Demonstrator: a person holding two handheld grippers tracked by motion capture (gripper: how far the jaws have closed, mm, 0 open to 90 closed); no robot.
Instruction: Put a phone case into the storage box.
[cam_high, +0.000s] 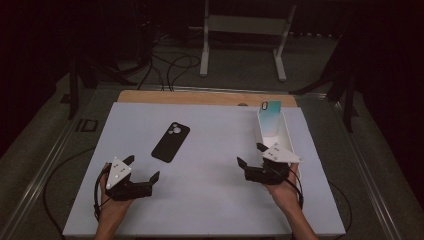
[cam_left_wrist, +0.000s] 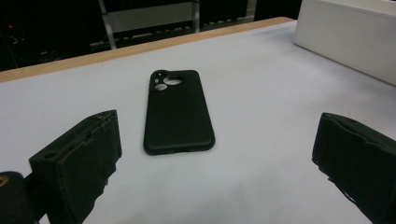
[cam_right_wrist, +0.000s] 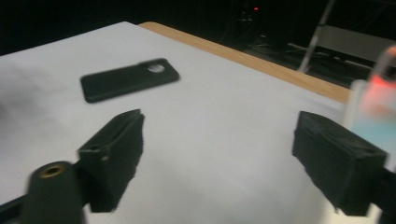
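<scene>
White table sheet, black phone case unobstructed, white box beside wide-open, empty right tool, left tool likewise open.

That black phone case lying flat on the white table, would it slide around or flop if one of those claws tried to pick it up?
The black phone case lies flat and thin on the smooth table, so a push would probably slide it rather than tip it. It looks empty, so likely light. Its matte surface suggests decent grip, though its walls may flex slightly when squeezed.

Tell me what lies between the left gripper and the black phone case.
Nothing: in the left gripper view, bare white table runs from the open left gripper to the black phone case.
</scene>
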